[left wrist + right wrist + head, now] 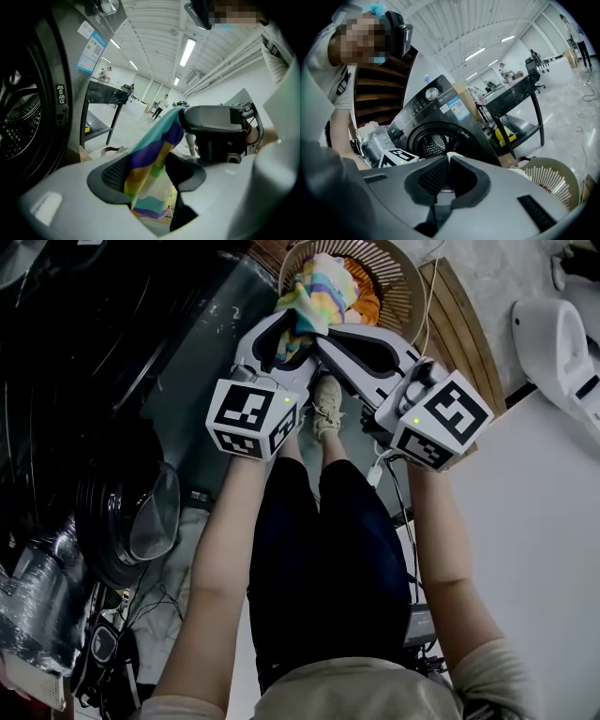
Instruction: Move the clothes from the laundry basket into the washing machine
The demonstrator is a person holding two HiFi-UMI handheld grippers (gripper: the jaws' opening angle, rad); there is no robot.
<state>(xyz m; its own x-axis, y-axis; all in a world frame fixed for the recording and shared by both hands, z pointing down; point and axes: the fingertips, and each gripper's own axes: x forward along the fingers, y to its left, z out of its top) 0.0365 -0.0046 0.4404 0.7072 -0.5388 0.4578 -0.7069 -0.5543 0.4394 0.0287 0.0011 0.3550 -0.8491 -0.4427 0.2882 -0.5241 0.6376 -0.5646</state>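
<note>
- Head view: from above the person, facing steeply down; dark grey front-loading washing machine (178, 371) at the left, round beige slatted laundry basket (398, 287) at the top edge.
- Left gripper view: close behind its jaws, roughly level; machine's drum at the left edge.
- Right gripper view: close behind its jaws, facing the machine's front; basket at lower right.

A big, bright work hall, not a home.
Ahead of my left gripper (154, 161), long strip lights (187, 50) run down a white ribbed ceiling (154, 28), and people (162, 104) stand far off on a wide pale floor (131, 133). Ahead of my right gripper (449, 157), a dark washing machine (440, 136) stands beside a black work table (520, 89).
</note>
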